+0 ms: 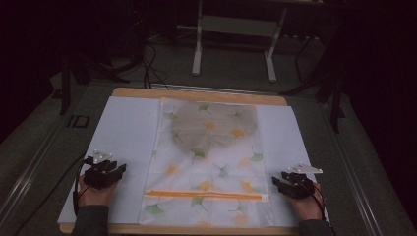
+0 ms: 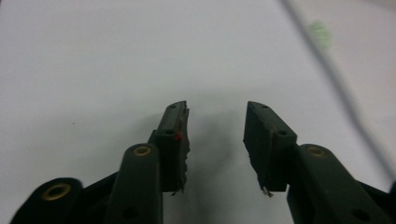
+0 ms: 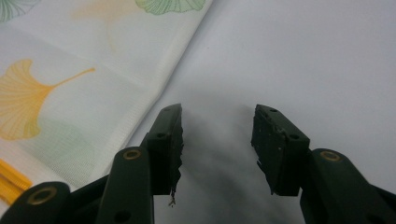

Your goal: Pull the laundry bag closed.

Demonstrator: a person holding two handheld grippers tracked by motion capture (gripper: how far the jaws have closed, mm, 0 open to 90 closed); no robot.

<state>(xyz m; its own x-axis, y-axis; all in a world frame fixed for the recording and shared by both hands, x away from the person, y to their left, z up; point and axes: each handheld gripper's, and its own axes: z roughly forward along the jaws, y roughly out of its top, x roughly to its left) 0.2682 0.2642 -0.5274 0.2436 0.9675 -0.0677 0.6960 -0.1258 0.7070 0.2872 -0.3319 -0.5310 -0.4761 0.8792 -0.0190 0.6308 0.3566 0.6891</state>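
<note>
A ginkgo-print mesh laundry bag point(image 1: 206, 167) lies flat mid-tabletop point(image 1: 196, 94) on a white sheet point(image 1: 125, 132), a grey garment point(image 1: 214, 127) inside. Left gripper point(image 1: 117, 172) and right gripper point(image 1: 276, 183) flank it, jaws apart, empty.

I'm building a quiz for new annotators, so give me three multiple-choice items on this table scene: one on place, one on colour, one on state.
1. Where does the laundry bag lie?
A. between the two grippers
B. left of both grippers
C. on the floor

2. What colour is the bag's zipper?
A. blue
B. orange
C. black

3. How do the jaws of the left gripper and the right gripper stand?
A. both shut on the bag
B. one shut on the zipper
C. both open, holding nothing

Answers: 1 A, the high view shows a gripper on each side of it; 2 B, an orange strip crosses its near end; 3 C, only the bare white mat shows between each pair.
</note>
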